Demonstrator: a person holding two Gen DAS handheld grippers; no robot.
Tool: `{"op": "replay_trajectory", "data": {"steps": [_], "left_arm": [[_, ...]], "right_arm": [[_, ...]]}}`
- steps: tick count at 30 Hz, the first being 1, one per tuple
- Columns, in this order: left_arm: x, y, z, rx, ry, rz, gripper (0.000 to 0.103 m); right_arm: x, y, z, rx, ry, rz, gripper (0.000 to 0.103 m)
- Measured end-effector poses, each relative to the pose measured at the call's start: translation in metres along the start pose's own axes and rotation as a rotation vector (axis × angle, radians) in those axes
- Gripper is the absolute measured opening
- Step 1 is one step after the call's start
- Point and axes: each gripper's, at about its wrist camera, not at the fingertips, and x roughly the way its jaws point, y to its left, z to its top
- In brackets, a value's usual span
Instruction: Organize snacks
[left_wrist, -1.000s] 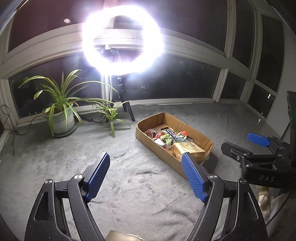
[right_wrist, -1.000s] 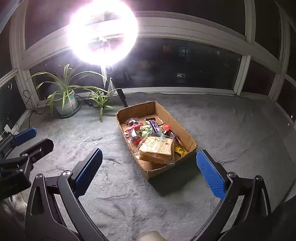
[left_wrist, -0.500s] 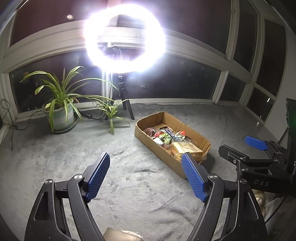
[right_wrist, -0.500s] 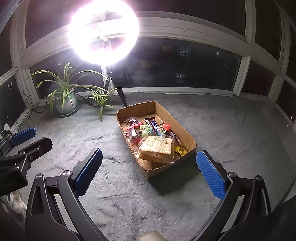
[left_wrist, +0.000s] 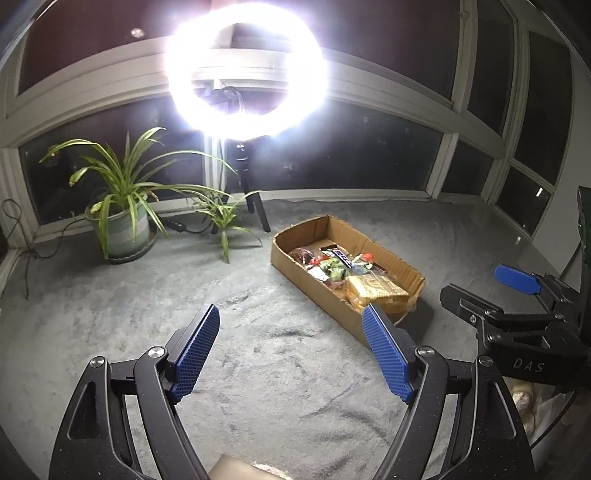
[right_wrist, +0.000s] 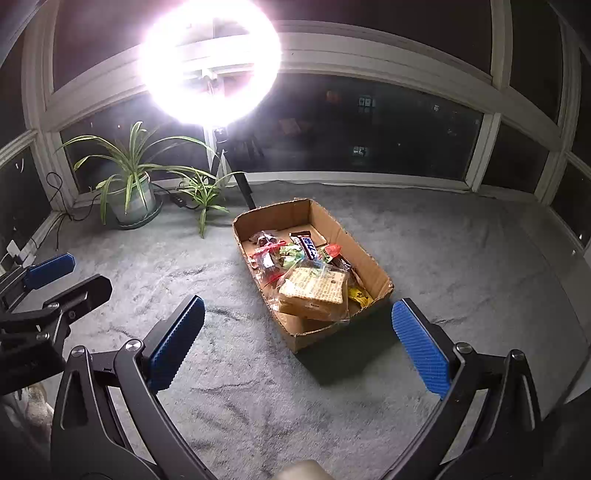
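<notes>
Nothing moved since earlier, cardboard box (right_wrist: 369, 258) long axis seemingly diagonal, both hand-held grippers released.

An open, shallow cardboard box (right_wrist: 369, 258) sits at an angle on the grey carpet. Inside lies a heap of wrapped snacks (right_wrist: 295, 254), with a clear bag of crackers (right_wrist: 314, 291) at the near end.

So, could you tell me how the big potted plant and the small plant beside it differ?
The big potted plant stands in a pale round pot on a dark saucer; no pot shows under the small plant. The big potted plant is taller, with long arching leaves, while the small plant sits low on the grey carpet. The small plant is nearer the cardboard box. Both have narrow green leaves.
</notes>
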Motion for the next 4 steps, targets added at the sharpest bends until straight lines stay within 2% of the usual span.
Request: {"op": "replay_trajectory", "data": {"steps": [4], "left_arm": [[-0.0027, -0.0014, -0.0022, 0.017, -0.016, -0.012, 0.080]], "right_arm": [[0.0033, 0.0008, -0.0007, -0.007, 0.008, 0.002, 0.103]]}}
